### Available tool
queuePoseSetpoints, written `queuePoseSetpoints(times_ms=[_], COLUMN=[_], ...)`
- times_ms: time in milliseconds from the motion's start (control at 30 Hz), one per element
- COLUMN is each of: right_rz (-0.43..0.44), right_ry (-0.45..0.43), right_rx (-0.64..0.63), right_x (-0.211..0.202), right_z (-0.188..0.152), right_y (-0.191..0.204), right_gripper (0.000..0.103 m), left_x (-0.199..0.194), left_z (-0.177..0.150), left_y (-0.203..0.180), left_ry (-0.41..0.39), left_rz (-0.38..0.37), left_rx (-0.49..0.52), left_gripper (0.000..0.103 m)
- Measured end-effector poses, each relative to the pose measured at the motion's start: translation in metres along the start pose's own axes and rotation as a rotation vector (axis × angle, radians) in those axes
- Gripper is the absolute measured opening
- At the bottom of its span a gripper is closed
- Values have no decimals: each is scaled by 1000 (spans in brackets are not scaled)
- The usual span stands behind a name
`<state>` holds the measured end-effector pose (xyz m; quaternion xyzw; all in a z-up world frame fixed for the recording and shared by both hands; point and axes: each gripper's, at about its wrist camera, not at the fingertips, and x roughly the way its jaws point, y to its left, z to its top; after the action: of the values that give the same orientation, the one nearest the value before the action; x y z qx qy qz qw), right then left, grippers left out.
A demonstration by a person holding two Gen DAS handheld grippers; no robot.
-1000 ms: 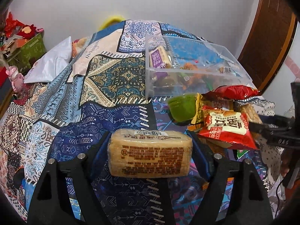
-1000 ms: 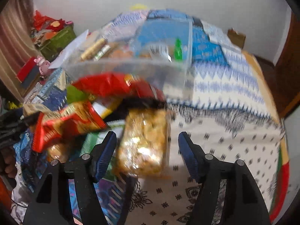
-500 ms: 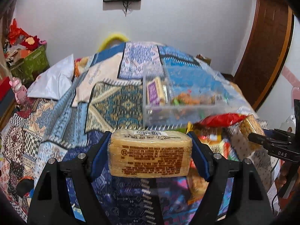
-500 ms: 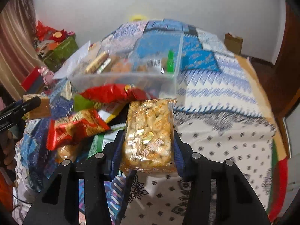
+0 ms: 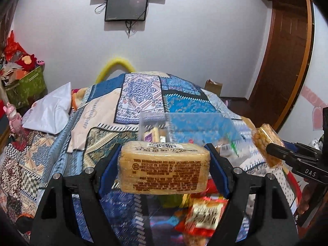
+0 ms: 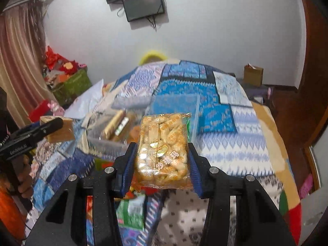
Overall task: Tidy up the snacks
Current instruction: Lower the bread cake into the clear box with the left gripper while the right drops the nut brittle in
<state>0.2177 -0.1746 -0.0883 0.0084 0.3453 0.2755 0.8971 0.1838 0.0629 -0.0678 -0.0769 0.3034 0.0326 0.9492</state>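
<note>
My left gripper (image 5: 164, 169) is shut on a tan wrapped cake block (image 5: 164, 168) and holds it in the air above the bed. My right gripper (image 6: 162, 155) is shut on a clear packet of golden puffed snacks (image 6: 163, 149), also lifted. A clear plastic bin (image 5: 184, 129) with several snacks inside stands on the quilt just beyond both; it also shows in the right wrist view (image 6: 114, 131). The right gripper with its packet (image 5: 266, 143) shows in the left wrist view, and the left gripper with its block (image 6: 59, 129) in the right wrist view.
Loose snack bags lie on the patchwork quilt (image 5: 61, 143) below the grippers: a red packet (image 5: 205, 215), a green item (image 5: 170, 201) and a green-white pack (image 6: 131, 211). A white pillow (image 5: 49, 110) lies at the left. A wooden door (image 5: 287, 61) stands at the right.
My right gripper closed on the puffed snack packet and lifted it. Both grippers rose and tilted up, so the bin and loose bags sit lower in view.
</note>
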Motion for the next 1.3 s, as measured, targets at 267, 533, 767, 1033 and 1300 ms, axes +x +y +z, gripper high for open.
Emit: queuePoseSetpoints(times_ms=[267,533,767,1033,1300], right_rz=[8,42,45,49,41], right_ry=[9,83,159,173,178], right_rx=[-11,-24,-60,-97,-90], right_x=[28,71,104,110,94], right_z=[20,30,25,23,20], right_y=[1,1,2,9,12], right_gripper=[44,44,44,44,62], left_x=[42,93,127,130,109], left_z=[12,10,10,4,1], left_y=[-13,-23,-23,-28,-24], left_ry=[36,102,116,133,154], left_rz=[-27,-21,48,60,36], left_rx=[7,38,55,110,85], left_gripper=[79,79,79,80,81])
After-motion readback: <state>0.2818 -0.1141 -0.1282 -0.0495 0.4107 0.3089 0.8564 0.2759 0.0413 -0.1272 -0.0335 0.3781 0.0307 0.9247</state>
